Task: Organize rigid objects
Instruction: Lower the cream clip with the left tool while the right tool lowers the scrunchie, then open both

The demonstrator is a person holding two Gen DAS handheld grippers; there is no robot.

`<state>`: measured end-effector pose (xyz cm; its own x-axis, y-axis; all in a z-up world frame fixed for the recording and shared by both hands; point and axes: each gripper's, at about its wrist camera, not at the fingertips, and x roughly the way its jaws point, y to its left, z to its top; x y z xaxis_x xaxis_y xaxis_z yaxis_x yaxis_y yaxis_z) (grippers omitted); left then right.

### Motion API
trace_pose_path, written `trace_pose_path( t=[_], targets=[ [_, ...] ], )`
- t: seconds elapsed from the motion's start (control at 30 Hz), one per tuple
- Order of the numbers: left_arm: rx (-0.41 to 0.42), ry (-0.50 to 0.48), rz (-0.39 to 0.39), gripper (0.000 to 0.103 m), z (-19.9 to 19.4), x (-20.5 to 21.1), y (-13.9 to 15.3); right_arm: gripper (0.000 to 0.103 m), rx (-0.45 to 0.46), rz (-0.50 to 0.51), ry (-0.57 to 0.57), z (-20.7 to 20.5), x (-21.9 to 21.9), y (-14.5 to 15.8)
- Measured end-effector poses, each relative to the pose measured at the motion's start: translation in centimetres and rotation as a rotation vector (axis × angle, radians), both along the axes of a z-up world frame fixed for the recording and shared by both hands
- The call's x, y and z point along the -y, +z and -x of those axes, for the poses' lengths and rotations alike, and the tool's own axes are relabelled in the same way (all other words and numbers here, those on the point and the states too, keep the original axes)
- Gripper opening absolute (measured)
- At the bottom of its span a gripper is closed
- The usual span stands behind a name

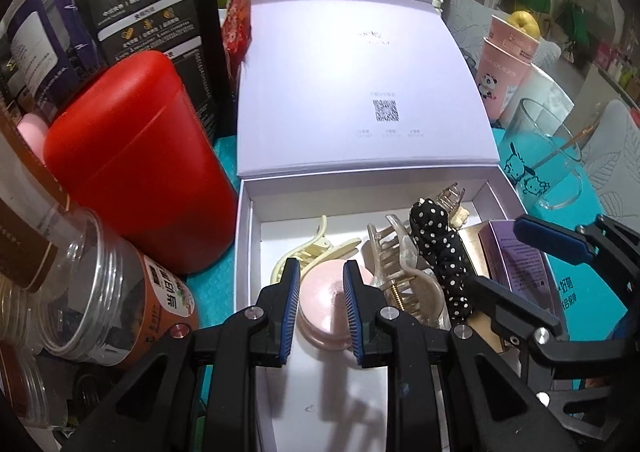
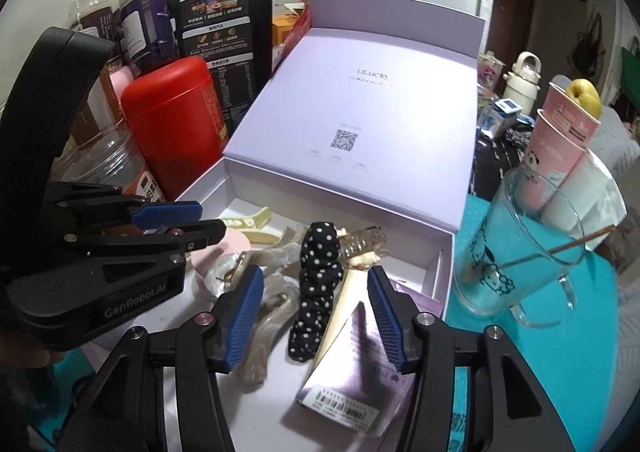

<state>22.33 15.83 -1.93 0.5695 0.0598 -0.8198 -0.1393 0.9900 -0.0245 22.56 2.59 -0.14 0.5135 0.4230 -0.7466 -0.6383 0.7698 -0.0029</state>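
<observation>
1. The open white box (image 1: 250,236) is seen on the teal desk (image 1: 224,156), its lid (image 1: 360,92) folded back; in it lie a pink compact (image 1: 320,304), a cream claw clip (image 1: 308,252), a translucent claw clip (image 1: 400,264), a black polka-dot scrunchie (image 1: 440,252) and, at the right edge, a purple carton (image 2: 352,364).

2. The left tool (image 1: 320,288) is seen with its jaws drawn narrow, as near together as they go, above the pink compact. No pad can be seen pressing on the compact, so it is judged not to be held.

3. The right tool (image 2: 316,304) is held about half open over the purple carton, whose upper end lies between the blue pads (image 2: 244,316); the pads stand clear of it, so nothing is gripped.

4. The carton is judged light and stiff, but thin-walled: its flat faces could be dented by a hard squeeze. It is best taken across its narrow width near the middle, where the glossy faces are parallel.

5. The compact is judged hard, smooth and rounded, hence slippery; a grip across its widest part would be needed.

6. The claw clips are judged rigid yet brittle at the teeth, and are better taken by the solid spine. The scrunchie is soft and would simply compress.

7. A glass mug (image 2: 520,244) beside the box is fragile and should be kept clear of.
</observation>
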Motion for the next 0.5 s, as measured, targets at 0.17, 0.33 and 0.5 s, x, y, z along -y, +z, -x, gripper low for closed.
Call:
trace_pose_path(
  t=[0.17, 0.33, 0.5],
  targets=[
    [0.006, 0.012, -0.032, 0.024, 0.4, 0.2, 0.3, 0.062, 0.007, 0.007, -0.018, 0.3, 0.6, 0.5],
    [0.001, 0.029, -0.022, 0.078, 1.0, -0.1, 0.6, 0.072, 0.006, 0.009, -0.054, 0.4, 1.5, 1.0],
    [0.049, 0.038, -0.043, 0.100, 2.2, 0.1, 1.9, 0.079, 0.016, 0.016, -0.087, 0.8, 2.6, 1.5]
  ],
)
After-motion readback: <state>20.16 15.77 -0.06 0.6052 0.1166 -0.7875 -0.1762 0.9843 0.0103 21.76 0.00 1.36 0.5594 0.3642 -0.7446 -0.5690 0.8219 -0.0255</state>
